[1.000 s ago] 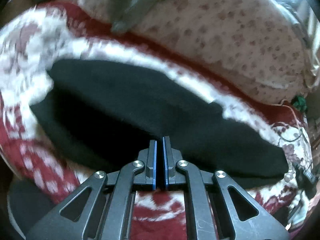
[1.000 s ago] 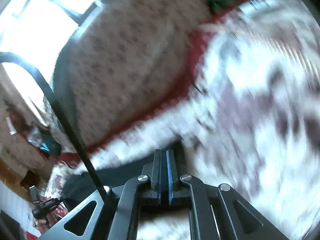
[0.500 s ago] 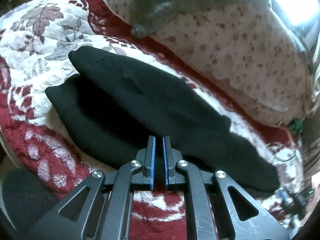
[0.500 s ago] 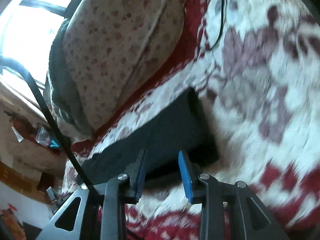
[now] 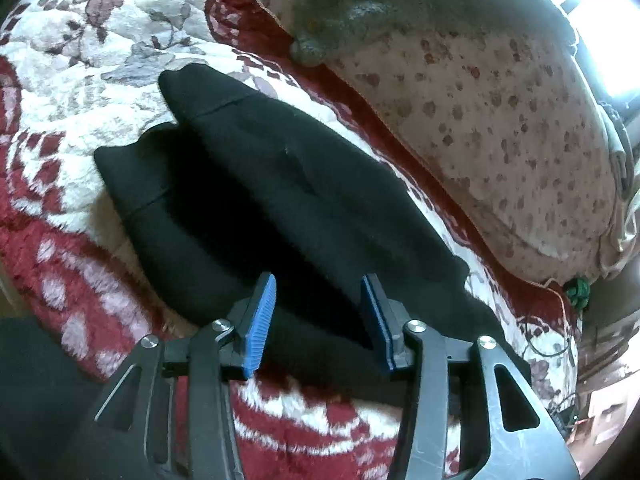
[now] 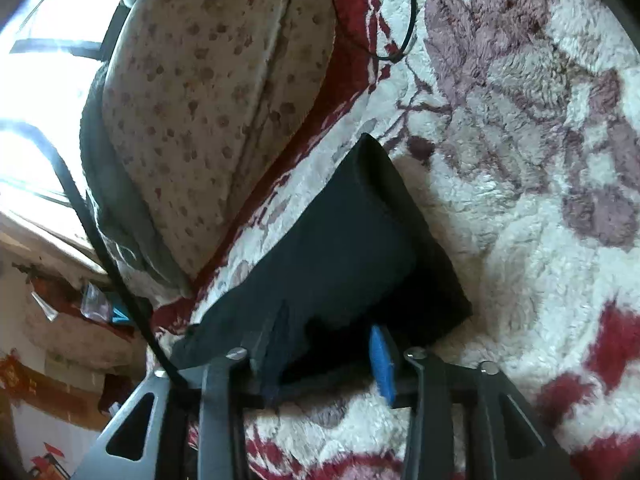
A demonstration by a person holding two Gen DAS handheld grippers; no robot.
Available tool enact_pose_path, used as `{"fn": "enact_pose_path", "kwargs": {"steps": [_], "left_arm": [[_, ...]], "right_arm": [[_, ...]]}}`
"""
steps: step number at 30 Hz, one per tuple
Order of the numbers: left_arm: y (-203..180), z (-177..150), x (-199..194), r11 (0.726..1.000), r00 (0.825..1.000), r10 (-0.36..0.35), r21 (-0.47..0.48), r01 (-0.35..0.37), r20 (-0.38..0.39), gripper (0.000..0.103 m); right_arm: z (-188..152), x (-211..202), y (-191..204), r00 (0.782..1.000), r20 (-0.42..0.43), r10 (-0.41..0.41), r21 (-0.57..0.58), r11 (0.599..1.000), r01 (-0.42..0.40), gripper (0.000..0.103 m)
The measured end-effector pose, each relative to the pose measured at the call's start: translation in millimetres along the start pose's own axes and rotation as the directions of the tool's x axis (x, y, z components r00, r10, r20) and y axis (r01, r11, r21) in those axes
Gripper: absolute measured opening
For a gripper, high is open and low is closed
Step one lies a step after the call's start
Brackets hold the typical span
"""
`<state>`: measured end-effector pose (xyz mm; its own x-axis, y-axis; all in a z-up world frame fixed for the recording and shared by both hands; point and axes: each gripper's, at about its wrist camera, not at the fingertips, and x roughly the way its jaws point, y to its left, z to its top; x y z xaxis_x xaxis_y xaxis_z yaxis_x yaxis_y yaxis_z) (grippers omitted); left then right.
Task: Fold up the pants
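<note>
Two blue-padded fingers of the left gripper [image 5: 318, 320] stand apart in the left wrist view, their jaws opening, with nothing pinched between them. The black pants [image 5: 280, 208] lie just ahead of and under the fingertips, spread on a red and white floral blanket [image 5: 80, 60]. The cloth runs away from the tool toward the upper left, where two leg ends lie side by side, one lapped partly over the other. The near edge of the pants passes beneath the gap between the pads, and whether the pads touch the cloth cannot be told. Beyond the pants, to the upper right of the tool, sits a spotted cushion [image 5: 500, 120] with a grey cloth [image 5: 380, 4] on top of it.

In the right wrist view the right gripper [image 6: 330, 354] is also released, its jaws opening, one blue pad [image 6: 382, 364] showing on the right side. The folded end of the pants [image 6: 352, 248] lies directly ahead of the fingers, its near edge reaching into the gap between them, with the pads not pressing on it. The same blanket [image 6: 540, 160] spreads to the right of the tool, the cushion [image 6: 208, 100] rises to the upper left, and a thin black cable [image 6: 404, 20] loops far ahead.
</note>
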<state>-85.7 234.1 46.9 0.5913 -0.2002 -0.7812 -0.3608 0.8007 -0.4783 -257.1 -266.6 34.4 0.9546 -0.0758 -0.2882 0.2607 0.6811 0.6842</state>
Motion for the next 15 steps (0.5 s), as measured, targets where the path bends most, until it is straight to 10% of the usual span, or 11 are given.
{"fn": "enact_pose_path", "kwargs": {"steps": [9, 13, 15], "left_arm": [[9, 16, 26, 0.995, 1.0, 0.014, -0.095, -0.014, 0.004, 0.044], [6, 29, 31, 0.994, 0.999, 0.001, -0.108, 0.002, 0.032, 0.044], [4, 33, 33, 0.995, 0.999, 0.006, -0.102, -0.002, 0.039, 0.019]], "right_arm": [[6, 8, -4, 0.999, 0.025, 0.047, 0.033, 0.998, -0.047, 0.044], [8, 7, -9, 0.997, 0.056, 0.045, 0.019, 0.999, -0.046, 0.021], [8, 7, -9, 0.997, 0.063, 0.05, 0.001, 0.999, -0.051, 0.012]]}}
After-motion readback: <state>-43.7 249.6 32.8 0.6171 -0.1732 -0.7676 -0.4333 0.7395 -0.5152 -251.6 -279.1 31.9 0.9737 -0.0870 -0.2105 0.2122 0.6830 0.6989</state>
